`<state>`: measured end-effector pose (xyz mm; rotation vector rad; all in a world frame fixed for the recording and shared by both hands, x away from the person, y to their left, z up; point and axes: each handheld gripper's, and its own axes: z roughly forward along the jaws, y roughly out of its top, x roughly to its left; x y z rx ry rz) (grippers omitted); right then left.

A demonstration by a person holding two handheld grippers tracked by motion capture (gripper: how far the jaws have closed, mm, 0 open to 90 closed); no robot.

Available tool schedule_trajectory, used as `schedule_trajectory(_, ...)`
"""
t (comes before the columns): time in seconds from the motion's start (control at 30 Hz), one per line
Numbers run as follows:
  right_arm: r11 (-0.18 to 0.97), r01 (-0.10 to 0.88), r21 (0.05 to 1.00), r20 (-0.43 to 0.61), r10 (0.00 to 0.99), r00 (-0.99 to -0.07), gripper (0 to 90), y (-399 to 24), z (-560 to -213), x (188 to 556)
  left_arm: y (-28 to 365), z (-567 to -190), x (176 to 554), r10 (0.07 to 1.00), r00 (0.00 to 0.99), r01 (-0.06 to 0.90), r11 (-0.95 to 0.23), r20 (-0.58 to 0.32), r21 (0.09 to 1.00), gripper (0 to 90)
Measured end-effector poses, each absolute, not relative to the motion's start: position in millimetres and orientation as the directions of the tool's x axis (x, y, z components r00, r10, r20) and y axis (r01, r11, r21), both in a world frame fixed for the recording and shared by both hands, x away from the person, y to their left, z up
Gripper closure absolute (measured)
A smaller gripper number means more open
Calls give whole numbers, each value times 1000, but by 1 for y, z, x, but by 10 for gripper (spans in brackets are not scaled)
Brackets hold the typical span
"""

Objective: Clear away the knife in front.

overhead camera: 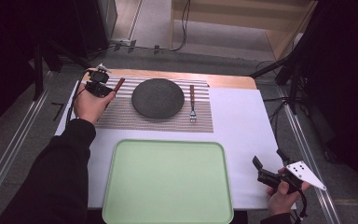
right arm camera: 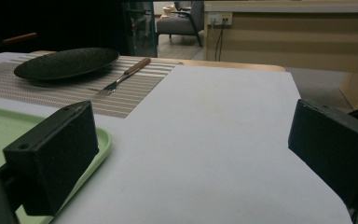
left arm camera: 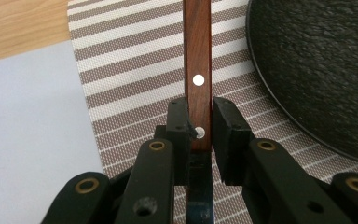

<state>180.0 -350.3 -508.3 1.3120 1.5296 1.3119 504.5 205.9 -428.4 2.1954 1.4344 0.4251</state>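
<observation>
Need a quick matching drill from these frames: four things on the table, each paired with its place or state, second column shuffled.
Things:
1. knife
2. fork
3. plate
4. tray

Places or states:
A. bare, at the near edge of the table
B. on the striped mat, right of the plate
C. wooden handle between the left gripper jaws
D. dark and round, in the middle of the striped mat

Pairs: 1-C, 2-B, 3-D, 4-A
</observation>
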Motion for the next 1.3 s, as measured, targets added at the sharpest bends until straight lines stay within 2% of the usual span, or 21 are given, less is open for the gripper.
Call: schedule_trajectory(1.3,-17,236,972,72,972,-226,0,-348,-508,180,204,-430,419,854,519,687,-425,10,590,774)
